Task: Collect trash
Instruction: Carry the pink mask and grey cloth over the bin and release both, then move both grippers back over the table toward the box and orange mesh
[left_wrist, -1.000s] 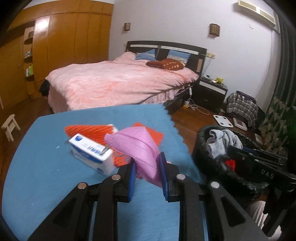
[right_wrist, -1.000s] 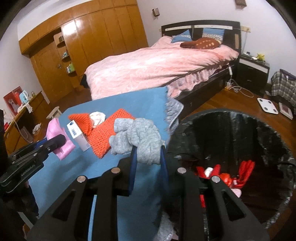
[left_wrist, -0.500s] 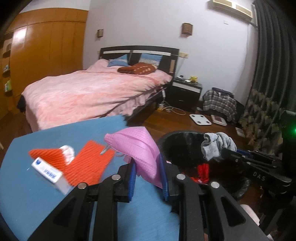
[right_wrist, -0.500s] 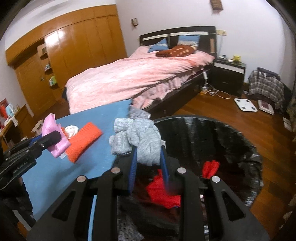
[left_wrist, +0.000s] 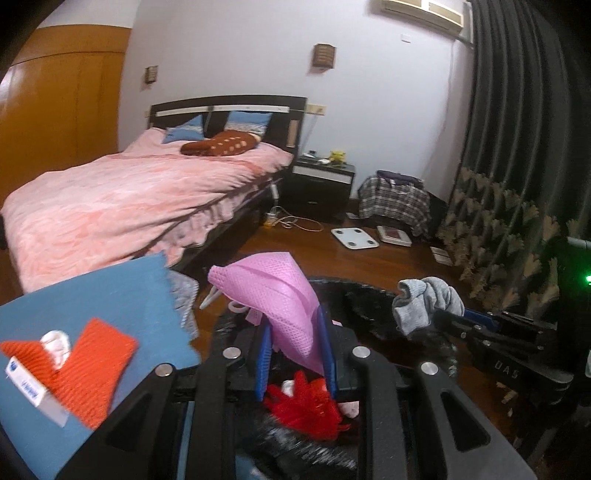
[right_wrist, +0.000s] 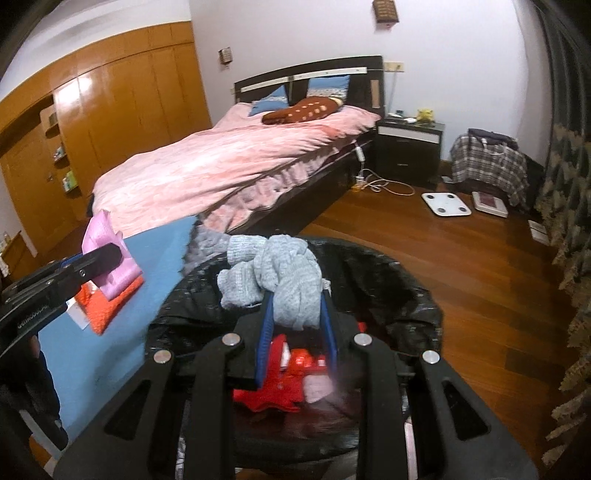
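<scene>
The left claw (left_wrist: 295, 347) is clamped on a pink mesh cloth (left_wrist: 273, 291), held above the near edge of the black-lined trash bin (right_wrist: 406, 280). The right claw (right_wrist: 297, 325) grips a bundle of grey knit fabric (right_wrist: 284, 273) over the bin's open mouth. Inside the bin lie red items (right_wrist: 280, 384) and something pale pink (right_wrist: 314, 389). Beside the bin, on the blue-covered bench (left_wrist: 122, 295), rest an orange knit piece (left_wrist: 92, 365) and a small white box (left_wrist: 33, 395)
</scene>
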